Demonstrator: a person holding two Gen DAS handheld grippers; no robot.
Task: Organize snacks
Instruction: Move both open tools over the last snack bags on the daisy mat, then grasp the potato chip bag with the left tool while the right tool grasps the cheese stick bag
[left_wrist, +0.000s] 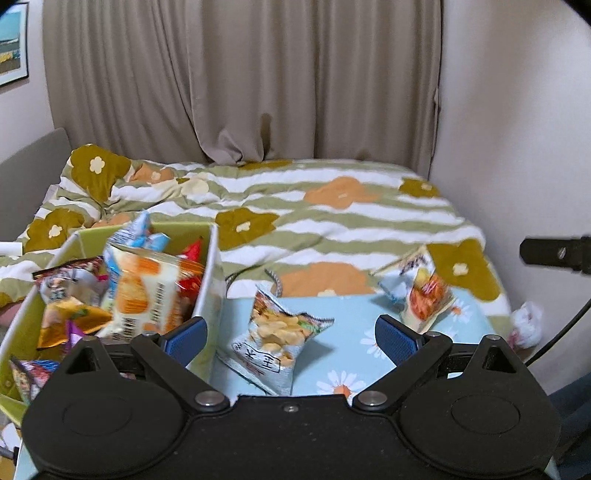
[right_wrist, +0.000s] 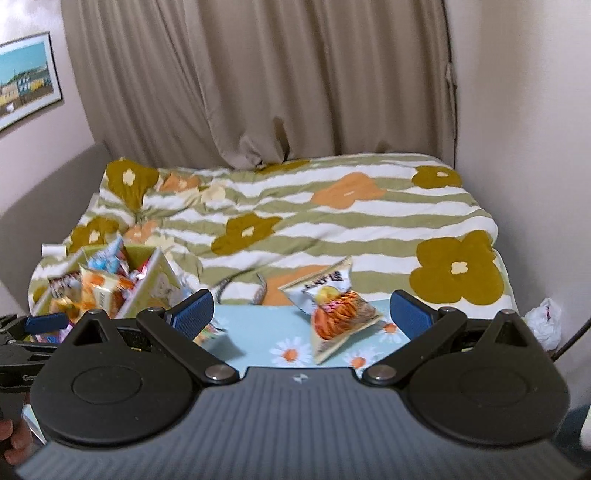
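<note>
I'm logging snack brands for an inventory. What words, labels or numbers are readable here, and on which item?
"米王", partly legible: peanut packet on the blue daisy cloth.
Dark print on the white-topped chip packet: too blurred to read.
Vertical print on the orange-and-white packet in the green box: too blurred to read.
Lettering on the left gripper body: cut off, unreadable.

Each hand-held gripper (left_wrist: 290, 338) is matte black with ribbed blue fingertips (right_wrist: 410, 314).
</note>
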